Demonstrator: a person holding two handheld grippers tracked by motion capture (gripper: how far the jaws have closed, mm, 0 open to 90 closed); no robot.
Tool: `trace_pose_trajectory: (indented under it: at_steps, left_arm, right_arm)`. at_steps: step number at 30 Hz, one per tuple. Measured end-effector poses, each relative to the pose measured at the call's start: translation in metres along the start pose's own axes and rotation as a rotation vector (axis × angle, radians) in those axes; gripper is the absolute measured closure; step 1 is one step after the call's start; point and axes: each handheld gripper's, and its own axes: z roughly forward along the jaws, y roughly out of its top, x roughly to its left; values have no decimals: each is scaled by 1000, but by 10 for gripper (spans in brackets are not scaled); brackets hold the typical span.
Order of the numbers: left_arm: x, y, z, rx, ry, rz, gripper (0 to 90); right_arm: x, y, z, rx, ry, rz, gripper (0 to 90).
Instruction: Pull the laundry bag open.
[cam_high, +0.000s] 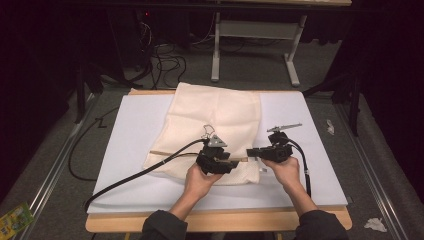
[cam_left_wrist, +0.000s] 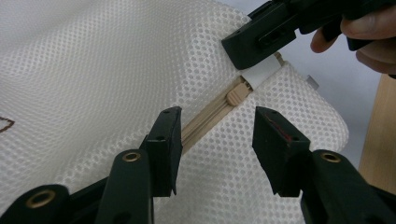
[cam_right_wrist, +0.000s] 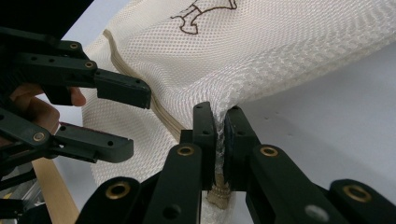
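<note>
Mesh laundry bag (cam_high: 215, 132) on the white bench (cam_high: 310, 165), zipper about to be worked.

Right hand-held gripper (cam_right_wrist: 219, 140) pinches the bag's zipper-end corner; left hand-held gripper (cam_left_wrist: 215, 135), spread, straddles the zipper pull (cam_left_wrist: 237, 93). Closing off-centre could catch mesh instead. The left gripper view reveals the pull; the high view hides it.

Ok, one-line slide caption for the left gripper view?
Left gripper open over mesh bag's zipper pull; right gripper pinches the bag's end.
</note>
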Motion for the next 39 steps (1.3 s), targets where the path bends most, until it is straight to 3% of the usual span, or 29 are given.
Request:
trace_pose_trajectory:
  at_steps: [7, 16, 30, 39]
  left_arm:
    - [-5, 0, 8, 5, -28, 20, 553]
    - [-4, -2, 15, 1, -52, 1, 610]
    - [0, 0, 17, -4, -65, -15, 822]
    - [-2, 0, 19, -23, -93, -31, 786]
  right_arm:
    - [2, 1, 3, -3, 9, -9, 865]
    - [6, 1, 5, -5, 29, -16, 865]
    - [11, 3, 9, -3, 35, -29, 865]
    - [12, 3, 10, -8, 33, -33, 865]
